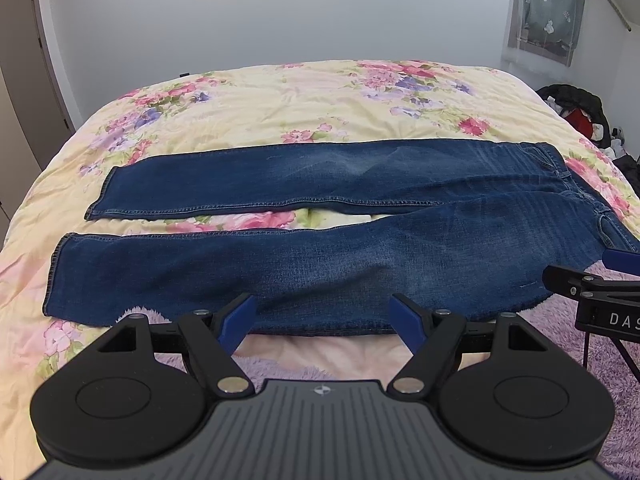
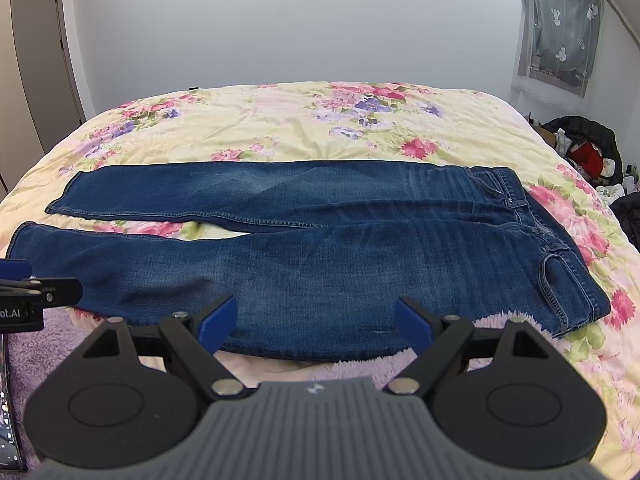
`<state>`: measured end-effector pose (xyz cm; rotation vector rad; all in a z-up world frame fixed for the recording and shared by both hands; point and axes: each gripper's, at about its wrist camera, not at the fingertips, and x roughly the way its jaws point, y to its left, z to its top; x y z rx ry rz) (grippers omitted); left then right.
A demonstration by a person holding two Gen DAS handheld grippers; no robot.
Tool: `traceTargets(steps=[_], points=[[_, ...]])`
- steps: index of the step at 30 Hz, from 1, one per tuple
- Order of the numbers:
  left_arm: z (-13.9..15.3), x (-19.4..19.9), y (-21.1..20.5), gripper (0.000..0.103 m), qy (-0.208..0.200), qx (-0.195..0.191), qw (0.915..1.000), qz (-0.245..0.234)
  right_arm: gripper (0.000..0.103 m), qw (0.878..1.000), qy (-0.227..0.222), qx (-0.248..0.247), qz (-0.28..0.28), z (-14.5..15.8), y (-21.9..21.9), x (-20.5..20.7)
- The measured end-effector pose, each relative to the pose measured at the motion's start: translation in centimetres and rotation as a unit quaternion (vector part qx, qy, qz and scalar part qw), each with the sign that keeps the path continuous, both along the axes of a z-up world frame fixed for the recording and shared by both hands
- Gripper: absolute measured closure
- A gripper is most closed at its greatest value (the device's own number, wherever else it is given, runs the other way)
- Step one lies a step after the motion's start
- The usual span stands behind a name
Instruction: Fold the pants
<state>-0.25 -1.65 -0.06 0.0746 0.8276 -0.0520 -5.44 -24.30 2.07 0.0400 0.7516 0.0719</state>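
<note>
A pair of dark blue jeans (image 1: 320, 248) lies flat across the flowered bed, legs spread apart to the left, waistband to the right; it also shows in the right wrist view (image 2: 340, 248). My left gripper (image 1: 324, 316) is open and empty, just short of the near leg's front edge. My right gripper (image 2: 316, 320) is open and empty, at the near edge of the thigh part. Each gripper shows in the other's view: the right one at the right edge (image 1: 600, 292), the left one at the left edge (image 2: 32, 296).
The bed's floral quilt (image 1: 300, 100) stretches to a white wall. A fuzzy lilac blanket (image 1: 560, 340) lies along the near edge. A pile of dark clothes (image 1: 580, 112) sits right of the bed. A door (image 1: 24, 80) is at the left, a curtained window (image 2: 560, 24) at the right.
</note>
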Motion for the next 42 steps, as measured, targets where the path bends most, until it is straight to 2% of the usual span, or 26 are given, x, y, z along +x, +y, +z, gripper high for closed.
traceTargets(steps=[26,30,35,39,42], points=[[-0.1,-0.1,0.0,0.014,0.0,0.001,1.0,-0.002,0.021,1.0,0.002,0.002,0.002,-0.1,0.3,0.0],[0.3,-0.1,0.4,0.014,-0.007,0.016,0.9998,-0.011,0.021,1.0,0.0,0.001,0.003,-0.1,0.1,0.0],[1.9,0.8,4.0,0.014,-0.031,0.054,0.998,-0.004,0.021,1.0,-0.02,0.015,0.004,0.3,-2.0,0.2],[2.7,1.7,8.6,0.015,-0.033,0.088,0.9951,0.027,0.021,0.997,-0.072,-0.013,0.0,0.4,-5.1,0.5],[2.5,2.3,11.6,0.021,-0.023,0.113,0.9925,0.04,0.021,0.996,-0.086,-0.024,-0.01,0.0,-8.2,1.3]])
